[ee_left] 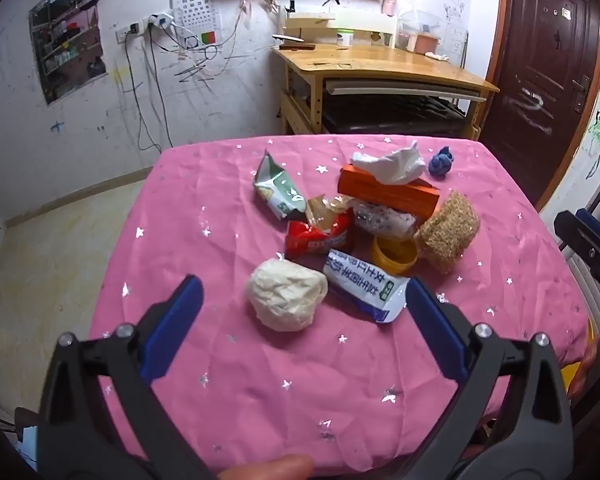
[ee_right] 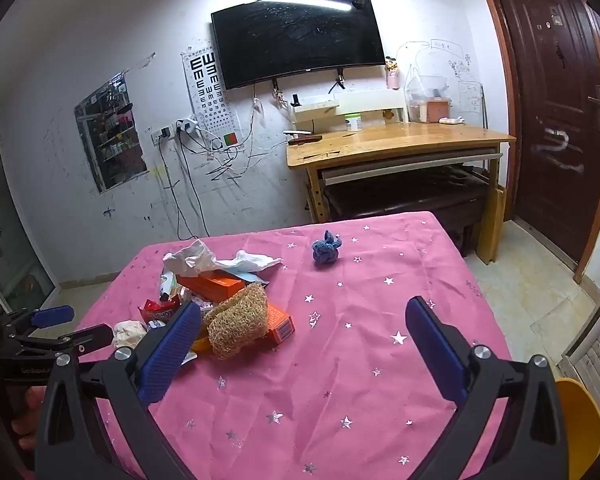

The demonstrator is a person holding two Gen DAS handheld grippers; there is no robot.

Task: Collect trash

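Observation:
A heap of trash lies on the table's pink star-print cloth point(ee_left: 228, 360). It holds a crumpled paper ball point(ee_left: 286, 300), a white and blue wrapper point(ee_left: 364, 292), a red wrapper point(ee_left: 320, 236), a green and white packet point(ee_left: 278, 190), a yellow lid point(ee_left: 394, 256), a loofah scrubber point(ee_left: 448, 232) and an orange box point(ee_left: 388, 194) with tissue point(ee_left: 392, 164) on top. My left gripper point(ee_left: 302, 286) hovers open just short of the paper ball and holds nothing. My right gripper point(ee_right: 304, 308) is open over bare cloth, right of the loofah point(ee_right: 238, 320).
A small blue crochet toy point(ee_right: 326, 252) sits alone toward the far side of the cloth. Beyond the table stand a wooden desk point(ee_right: 400, 140) and a dark door point(ee_right: 552, 100). A yellow object point(ee_right: 580, 420) shows past the table's near right corner.

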